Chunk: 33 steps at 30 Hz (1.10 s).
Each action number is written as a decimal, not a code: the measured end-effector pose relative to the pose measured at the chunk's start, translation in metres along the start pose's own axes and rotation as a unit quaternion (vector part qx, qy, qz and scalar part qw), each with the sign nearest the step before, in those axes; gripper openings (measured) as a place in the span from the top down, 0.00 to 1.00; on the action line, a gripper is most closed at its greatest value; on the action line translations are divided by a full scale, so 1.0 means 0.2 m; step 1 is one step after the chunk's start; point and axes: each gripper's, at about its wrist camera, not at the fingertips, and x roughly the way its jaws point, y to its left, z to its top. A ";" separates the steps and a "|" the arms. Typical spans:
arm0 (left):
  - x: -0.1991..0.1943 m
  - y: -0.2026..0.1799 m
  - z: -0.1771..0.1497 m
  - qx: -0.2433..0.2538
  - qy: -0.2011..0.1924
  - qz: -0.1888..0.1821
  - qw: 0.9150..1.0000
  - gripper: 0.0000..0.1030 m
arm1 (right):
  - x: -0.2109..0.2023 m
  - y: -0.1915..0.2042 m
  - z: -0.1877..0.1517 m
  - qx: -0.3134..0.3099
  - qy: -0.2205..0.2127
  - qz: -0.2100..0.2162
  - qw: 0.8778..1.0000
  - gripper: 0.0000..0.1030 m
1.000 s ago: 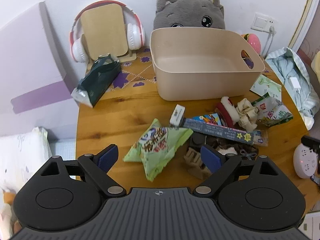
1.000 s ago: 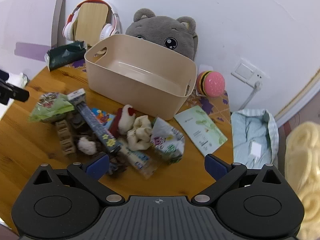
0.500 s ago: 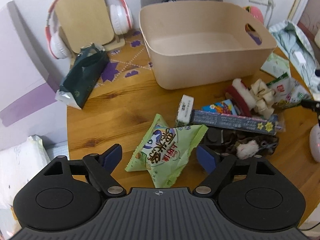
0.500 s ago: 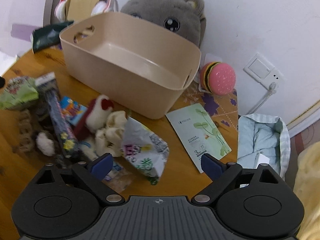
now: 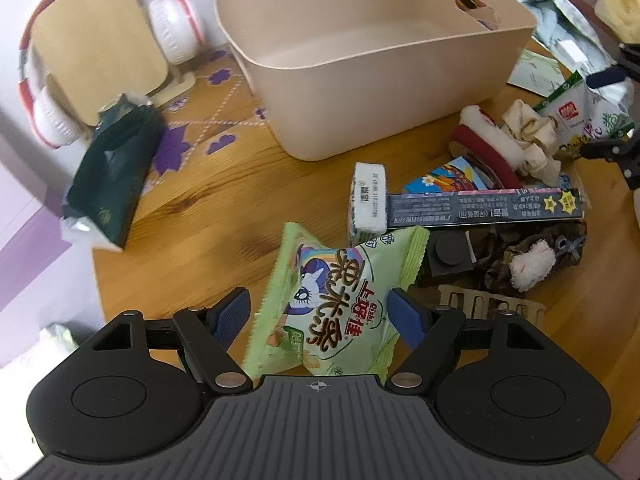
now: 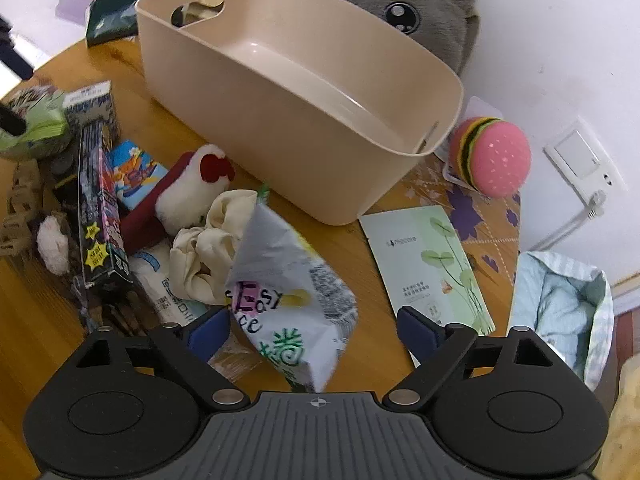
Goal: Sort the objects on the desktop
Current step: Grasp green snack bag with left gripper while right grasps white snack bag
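- Round wooden table (image 5: 192, 216) against a white wall, strewn with small goods; a grey plush toy (image 6: 432, 8) sits behind.
- Beige bin (image 5: 360, 40) — empty, at the table's back, presumably the destination for sorted items.
- Left gripper (image 5: 320, 312) — jaws spread and closing, pads either side of the green snack bag (image 5: 332, 304), not yet pressing; it straddles the bag's middle, likely for a pinch across the width.
- Right gripper (image 6: 312, 328) — jaws spread and closing around the white snack bag (image 6: 288, 288), which lies tilted on the clutter; one pad looks just beside its edge, the other well clear.
- Pile between the two bags — long dark box (image 5: 484, 210), cream scrunchie (image 6: 208, 248), red-and-white plush (image 6: 188, 196); untouched.
- Outliers: green sachet (image 6: 432, 264), burger toy (image 6: 492, 156), dark tissue pack (image 5: 112, 176), headphones (image 5: 172, 28) on a wooden stand.
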 end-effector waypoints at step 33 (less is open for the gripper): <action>-0.01 0.05 -0.03 0.007 -0.050 0.000 0.999 0.45 | -0.03 0.00 -0.09 0.017 -0.011 0.004 1.000 0.58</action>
